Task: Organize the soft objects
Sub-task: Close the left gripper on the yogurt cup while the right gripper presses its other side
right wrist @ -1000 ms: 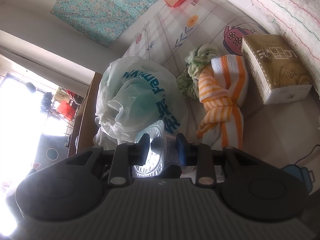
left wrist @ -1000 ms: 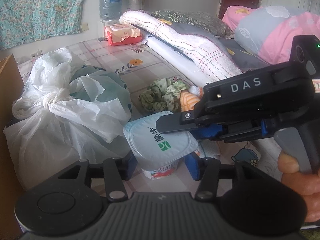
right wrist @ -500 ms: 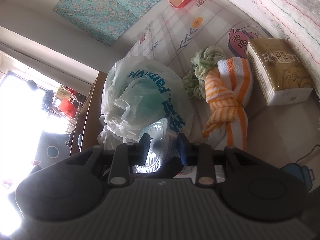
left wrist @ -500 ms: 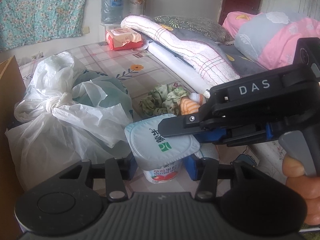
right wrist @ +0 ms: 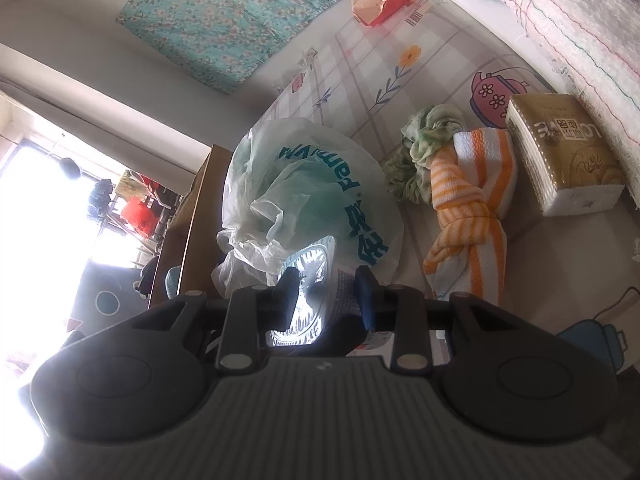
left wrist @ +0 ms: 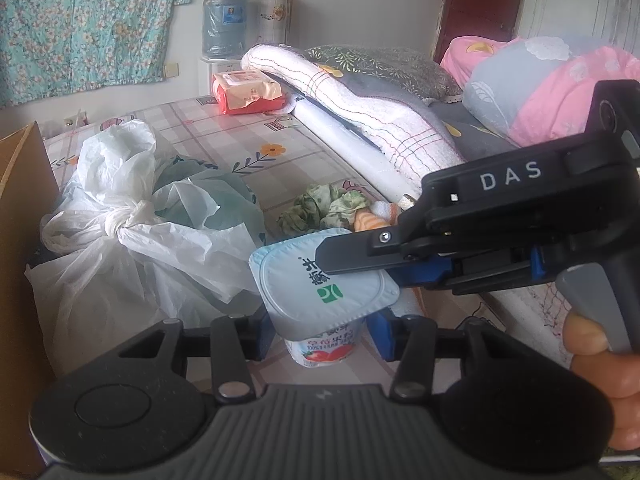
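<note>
A yogurt cup point(left wrist: 324, 300) with a pale blue foil lid sits between the fingers of my left gripper point(left wrist: 320, 334), which is shut on its sides. My right gripper point(left wrist: 360, 264) reaches in from the right, its jaws over the lid and cup; in the right wrist view the cup point(right wrist: 308, 296) sits between its fingers point(right wrist: 326, 298). A knotted orange-striped towel point(right wrist: 472, 208) and a green cloth point(right wrist: 424, 148) lie on the bed behind. A tied white plastic bag point(left wrist: 120, 232) lies at left.
A gold tissue pack point(right wrist: 564, 152) lies right of the towel. A red wipes pack point(left wrist: 248, 92) is at the bed's far end. Rolled quilts point(left wrist: 360, 108) and pink pillows point(left wrist: 552, 84) line the right. A cardboard box point(left wrist: 20, 240) stands at left.
Both grippers and the yogurt cup have risen slightly together above the bed; the view has pulled back a little. The cloths and bag have not moved.
</note>
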### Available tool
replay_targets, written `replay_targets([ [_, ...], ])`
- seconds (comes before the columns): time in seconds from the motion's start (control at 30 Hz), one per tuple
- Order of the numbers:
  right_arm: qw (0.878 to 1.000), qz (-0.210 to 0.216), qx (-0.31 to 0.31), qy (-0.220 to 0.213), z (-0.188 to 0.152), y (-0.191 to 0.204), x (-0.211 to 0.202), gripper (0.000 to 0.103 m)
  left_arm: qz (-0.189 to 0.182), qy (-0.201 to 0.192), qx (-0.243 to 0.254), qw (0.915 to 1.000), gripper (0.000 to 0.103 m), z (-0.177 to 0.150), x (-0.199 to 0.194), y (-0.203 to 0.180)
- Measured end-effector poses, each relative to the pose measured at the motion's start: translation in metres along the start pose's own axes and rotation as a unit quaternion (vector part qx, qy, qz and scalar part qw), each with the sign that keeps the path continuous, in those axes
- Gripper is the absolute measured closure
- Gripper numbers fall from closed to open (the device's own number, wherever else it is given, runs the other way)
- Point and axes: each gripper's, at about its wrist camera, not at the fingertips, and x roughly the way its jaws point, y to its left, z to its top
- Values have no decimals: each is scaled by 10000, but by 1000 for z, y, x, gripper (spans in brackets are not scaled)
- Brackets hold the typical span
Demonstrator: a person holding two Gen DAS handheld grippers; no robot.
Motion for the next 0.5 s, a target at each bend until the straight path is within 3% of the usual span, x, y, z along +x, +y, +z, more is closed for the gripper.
replay_targets([
  [0.5,9999,41,-59,-85,-8,10,-13,72,14,-152,36,9999,54,1,-12,-3],
])
